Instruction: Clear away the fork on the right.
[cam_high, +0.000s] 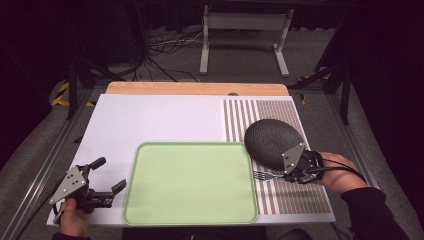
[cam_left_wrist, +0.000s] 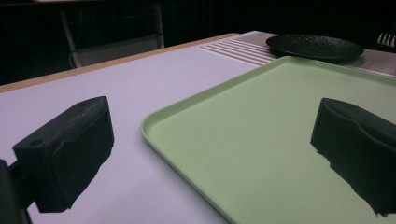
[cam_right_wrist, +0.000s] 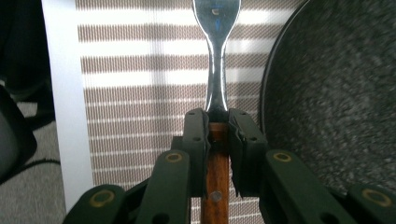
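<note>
White table (cam_high: 150, 120): tray (cam_high: 190, 182), placemat (cam_high: 280, 197)

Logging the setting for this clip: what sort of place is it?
Probably a lab recording rig, not a home: a white-topped table on bare grey floor, dark curtains around, loose cables and a metal stand behind it.

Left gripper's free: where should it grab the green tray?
Take the tray by its raised rim on the near left edge, coming in level from the left. The left gripper sits open beside that edge, and the flat tray offers no other hold.

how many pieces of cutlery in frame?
1. A fork with a wooden handle, clamped in the right gripper, over the striped placemat beside the black plate. None visible elsewhere.
</note>
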